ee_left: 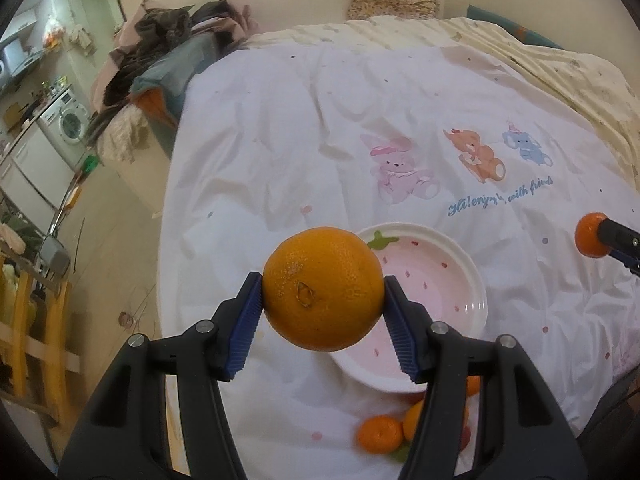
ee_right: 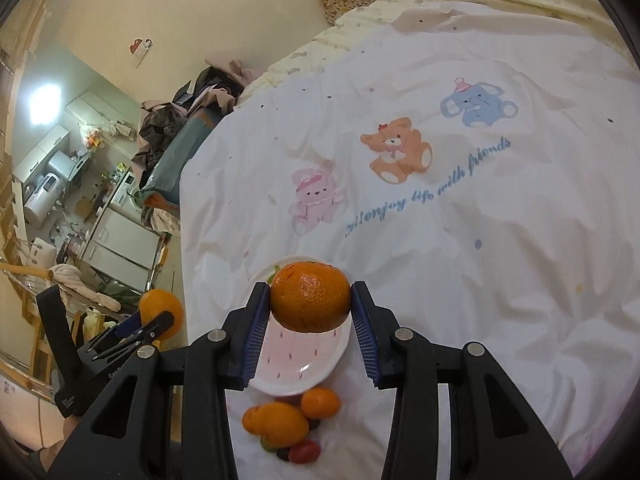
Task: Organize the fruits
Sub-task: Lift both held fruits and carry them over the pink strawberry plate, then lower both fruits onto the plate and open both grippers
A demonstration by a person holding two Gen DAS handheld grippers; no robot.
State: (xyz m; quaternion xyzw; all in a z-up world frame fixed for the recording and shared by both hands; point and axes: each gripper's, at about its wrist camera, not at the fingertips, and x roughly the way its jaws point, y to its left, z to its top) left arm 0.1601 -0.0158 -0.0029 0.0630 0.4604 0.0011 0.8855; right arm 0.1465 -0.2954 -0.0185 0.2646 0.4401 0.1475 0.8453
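Fingers on my left gripper [ee_left: 323,322] are spread wide around a large orange [ee_left: 323,289], both blue pads [ee_left: 245,330] pressed to its sides, lifted above the pink plate's [ee_left: 460,268] near-left rim. My right gripper [ee_right: 311,326] likewise clamps a smaller tangerine [ee_right: 310,297] over that plate, while loose fruits [ee_right: 280,420] lie on the bedsheet [ee_right: 460,260] just below my fingertips.

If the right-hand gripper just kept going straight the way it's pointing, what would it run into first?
Probably the strawberry-patterned plate: the right gripper, shut on a tangerine, points down over it, so the fruit would likely land on the plate or the white bedcover just beyond. Depth is unclear.
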